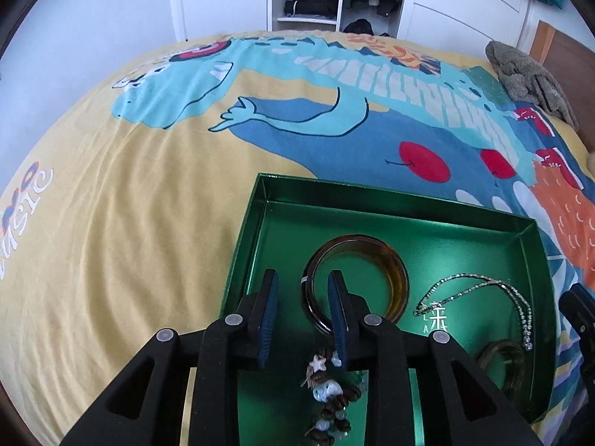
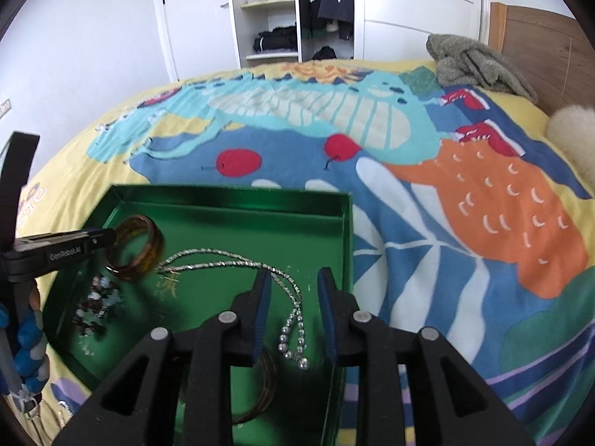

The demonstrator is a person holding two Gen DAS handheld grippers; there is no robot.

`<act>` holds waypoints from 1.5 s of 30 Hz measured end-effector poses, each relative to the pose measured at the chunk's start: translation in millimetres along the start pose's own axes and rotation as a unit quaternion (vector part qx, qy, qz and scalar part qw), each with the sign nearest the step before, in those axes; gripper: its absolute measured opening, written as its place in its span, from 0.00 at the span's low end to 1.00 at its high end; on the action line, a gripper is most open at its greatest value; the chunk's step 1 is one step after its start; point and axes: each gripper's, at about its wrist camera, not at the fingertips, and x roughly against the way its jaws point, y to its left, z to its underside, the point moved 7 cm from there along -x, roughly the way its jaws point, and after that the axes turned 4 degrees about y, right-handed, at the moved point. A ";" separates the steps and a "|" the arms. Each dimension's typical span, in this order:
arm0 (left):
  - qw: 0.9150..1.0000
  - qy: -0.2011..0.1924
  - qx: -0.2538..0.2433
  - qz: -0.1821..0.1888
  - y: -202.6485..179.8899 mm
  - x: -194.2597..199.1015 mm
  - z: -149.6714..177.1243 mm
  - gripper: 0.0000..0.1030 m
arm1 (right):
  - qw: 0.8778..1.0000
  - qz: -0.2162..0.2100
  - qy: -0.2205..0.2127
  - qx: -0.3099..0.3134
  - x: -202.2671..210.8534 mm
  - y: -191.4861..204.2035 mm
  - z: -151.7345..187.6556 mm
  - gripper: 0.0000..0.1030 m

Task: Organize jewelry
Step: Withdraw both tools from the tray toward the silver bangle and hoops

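Jewelry sits gathered in the green tray, which lies on my bed's cartoon-print bedspread. My left gripper hangs over the tray's near left part with its jaws parted and nothing between them; the right finger overlaps the rim of the amber bangle, though I cannot tell whether it touches it. The bangle rests on the tray floor, tilted up a little in the right wrist view. Below the left fingers lies a beaded bracelet of brown and pale blue beads. My right gripper hovers over the tray's right side, jaws likewise spread and empty, with the silver chain necklace running between them, its beaded ends lying toward me. A thin dark hoop lies half hidden under the right gripper's body. Blue beads lie on the bedspread outside the tray's left wall
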 end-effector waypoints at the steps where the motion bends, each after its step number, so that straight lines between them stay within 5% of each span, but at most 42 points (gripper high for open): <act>1: 1.000 -0.010 -0.004 0.000 0.5 11.1 0.6 0.28 | 1.000 -0.003 -0.007 -0.002 10.2 -0.5 -2.2 0.24; 9: 0.997 -0.075 -0.027 0.006 14.6 121.4 24.2 0.29 | 0.997 -0.026 -0.070 -0.007 128.1 9.7 0.8 0.24; 23: 0.992 -0.121 -0.018 0.014 73.2 262.0 126.7 0.30 | 0.989 -0.050 -0.138 0.000 308.4 60.0 69.1 0.24; 36: 0.987 -0.161 -0.011 0.014 110.5 335.7 197.4 0.38 | 0.986 -0.054 -0.157 -0.004 387.0 87.9 133.3 0.24; 45: 0.984 -0.176 -0.006 0.019 126.2 354.9 217.3 0.48 | 0.984 -0.059 -0.166 0.006 410.7 103.2 152.5 0.24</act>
